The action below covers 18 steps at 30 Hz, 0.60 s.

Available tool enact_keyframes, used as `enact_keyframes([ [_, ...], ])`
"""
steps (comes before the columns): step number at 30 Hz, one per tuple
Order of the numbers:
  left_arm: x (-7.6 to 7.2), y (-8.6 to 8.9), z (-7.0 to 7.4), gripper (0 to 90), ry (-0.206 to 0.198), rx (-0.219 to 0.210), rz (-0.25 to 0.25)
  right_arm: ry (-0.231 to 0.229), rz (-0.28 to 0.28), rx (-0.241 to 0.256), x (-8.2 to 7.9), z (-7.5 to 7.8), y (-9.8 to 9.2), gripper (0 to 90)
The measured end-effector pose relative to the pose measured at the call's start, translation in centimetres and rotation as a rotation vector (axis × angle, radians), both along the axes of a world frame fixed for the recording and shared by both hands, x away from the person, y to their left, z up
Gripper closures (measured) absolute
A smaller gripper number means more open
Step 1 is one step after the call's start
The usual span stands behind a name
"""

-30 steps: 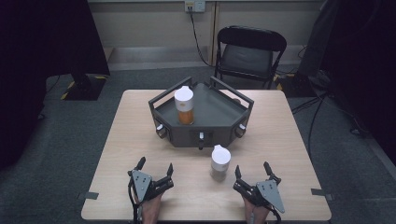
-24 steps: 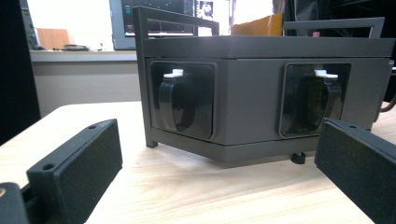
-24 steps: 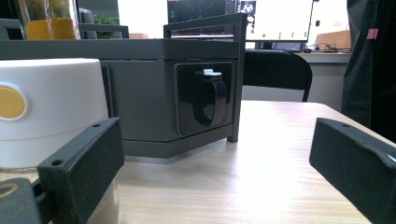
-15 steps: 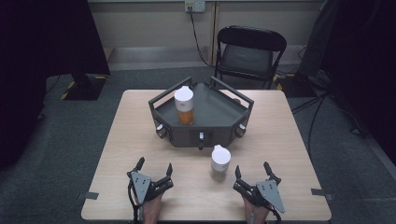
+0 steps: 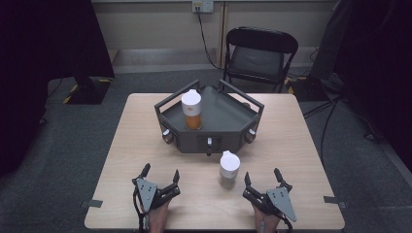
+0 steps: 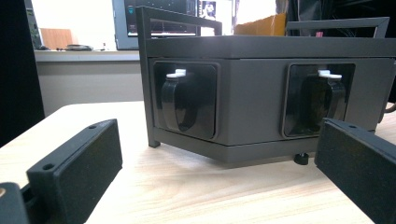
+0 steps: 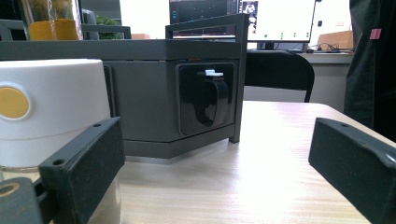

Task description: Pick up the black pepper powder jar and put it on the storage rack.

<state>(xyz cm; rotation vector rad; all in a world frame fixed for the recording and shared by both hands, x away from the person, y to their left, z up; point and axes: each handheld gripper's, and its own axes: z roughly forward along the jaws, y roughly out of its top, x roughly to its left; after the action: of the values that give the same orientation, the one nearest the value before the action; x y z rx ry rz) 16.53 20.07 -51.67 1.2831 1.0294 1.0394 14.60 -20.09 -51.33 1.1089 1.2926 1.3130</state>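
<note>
Jars first: the white-lidded jar stands near the table's near edge, just left of our right gripper. Both grippers gape, empty (left gripper too). We judge it rigid, slick, breakable; grip the glass body below the lid.

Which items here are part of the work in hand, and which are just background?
In play:
- white-capped jar on the table, nearest the right claw
- orange-filled jar standing in the dark tray
- left claw, open

Background:
- folding chair
- wall outlet and cable
- monitors

Jar in tray, second jar before tray, between grippers
</note>
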Motion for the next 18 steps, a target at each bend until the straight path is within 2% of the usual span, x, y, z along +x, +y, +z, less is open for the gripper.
enact_keyframes([
  [5, 0.0, 0.0, 0.0, 0.3, 0.0, 0.0, 0.0, -0.008, -0.01, 0.012, -0.1, -0.2, 0.1, 1.5],
  [10, 0.0, 0.0, 0.0, 0.3, 0.0, 0.0, 0.0, -0.007, -0.007, -0.015, -0.1, 0.0, 0.2, 0.8],
  [18, 0.0, 0.0, 0.0, 0.3, 0.0, 0.0, 0.001, 0.003, -0.007, -0.015, -0.4, 1.4, 0.5, 0.8],
])
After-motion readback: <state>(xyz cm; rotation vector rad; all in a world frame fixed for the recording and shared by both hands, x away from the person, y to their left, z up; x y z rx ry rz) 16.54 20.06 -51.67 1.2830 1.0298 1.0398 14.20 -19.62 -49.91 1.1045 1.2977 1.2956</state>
